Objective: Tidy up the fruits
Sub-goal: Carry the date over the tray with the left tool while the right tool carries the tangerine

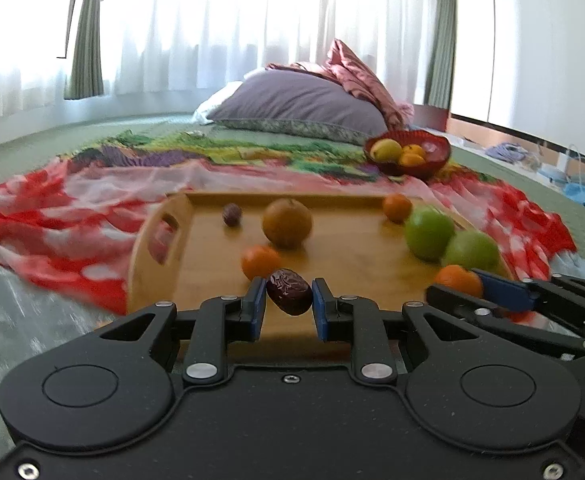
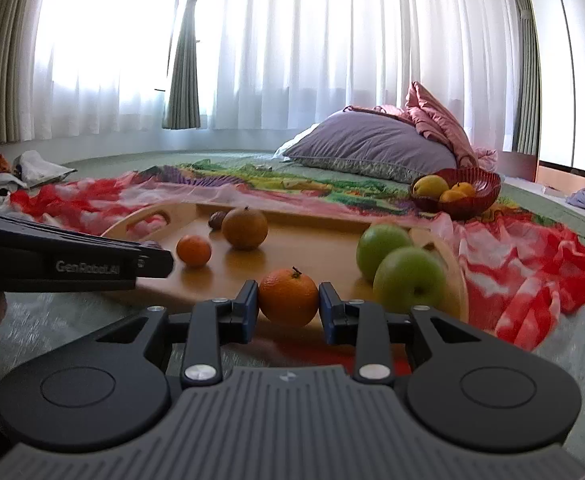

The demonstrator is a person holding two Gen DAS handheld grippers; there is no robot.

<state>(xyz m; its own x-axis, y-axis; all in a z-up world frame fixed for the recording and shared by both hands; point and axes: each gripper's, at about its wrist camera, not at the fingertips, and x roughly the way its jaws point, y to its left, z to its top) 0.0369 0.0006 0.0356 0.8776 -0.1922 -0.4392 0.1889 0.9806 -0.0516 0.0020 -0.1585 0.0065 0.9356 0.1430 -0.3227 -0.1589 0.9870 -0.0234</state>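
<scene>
White curtains back a green floor spread with red-and-white cloth (image 1: 64, 220), on which a wooden tray (image 1: 352, 252) holds loose fruit. Left gripper (image 1: 289, 300) is clamped on a dark, wrinkled date (image 1: 289, 291) above the tray's near edge. Right gripper (image 2: 288, 302) is clamped on a stemmed orange mandarin (image 2: 288, 297), also at the near edge. Two green apples (image 2: 396, 264) touch each other (right side of tray). Only the left view shows the small mandarin (image 1: 397, 207) at the tray's far corner; a red bowl (image 2: 480, 196) of fruit sits beyond.
</scene>
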